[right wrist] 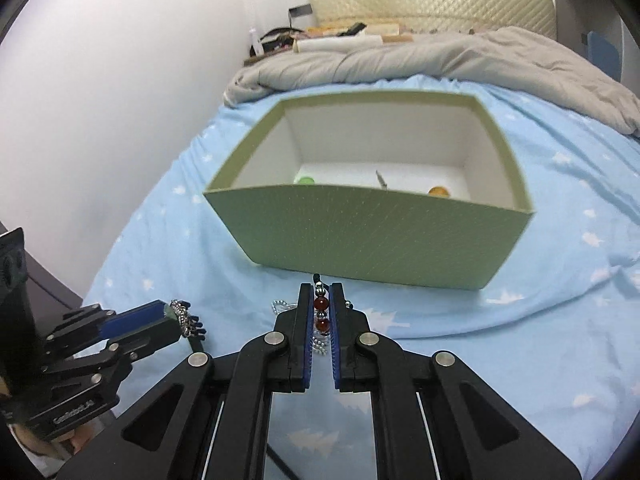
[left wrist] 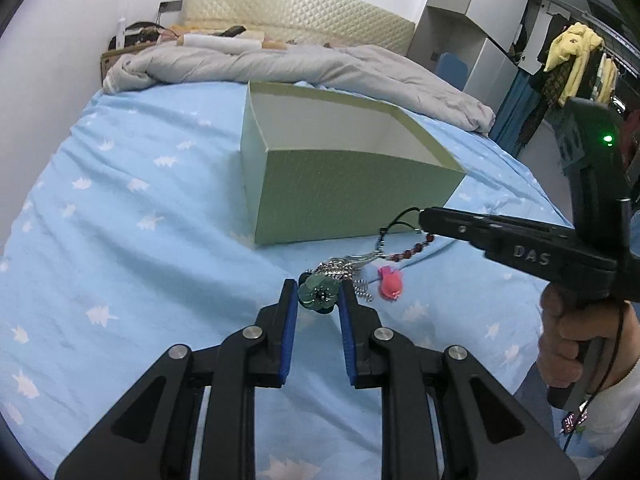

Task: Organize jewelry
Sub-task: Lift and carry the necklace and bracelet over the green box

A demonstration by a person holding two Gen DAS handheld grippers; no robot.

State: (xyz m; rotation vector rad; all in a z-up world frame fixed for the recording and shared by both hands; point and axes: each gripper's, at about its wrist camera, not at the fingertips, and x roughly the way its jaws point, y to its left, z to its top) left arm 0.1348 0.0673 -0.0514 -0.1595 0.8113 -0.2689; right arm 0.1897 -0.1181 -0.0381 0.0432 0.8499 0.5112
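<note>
My left gripper (left wrist: 319,294) is shut on a green flower ornament (left wrist: 318,295) with silver chains, on the blue bedsheet. My right gripper (right wrist: 322,298) is shut on a red bead string (right wrist: 321,312); in the left wrist view the beads (left wrist: 416,249) trail from the right gripper (left wrist: 424,216). A pink charm (left wrist: 390,283) lies beside them. The open green box (right wrist: 360,236) stands just beyond, holding a green bead (right wrist: 305,180), an orange bead (right wrist: 439,191) and a thin pin (right wrist: 381,180). The left gripper (right wrist: 170,314) shows at the left of the right wrist view, with silver chain (right wrist: 182,314) at its tip.
A grey duvet (left wrist: 280,64) is bunched behind the box (left wrist: 348,192), with a padded headboard (left wrist: 296,16) and clutter beyond. Clothes (left wrist: 572,60) hang on a rack at the right. The white wall (right wrist: 120,80) runs along the bed's left side.
</note>
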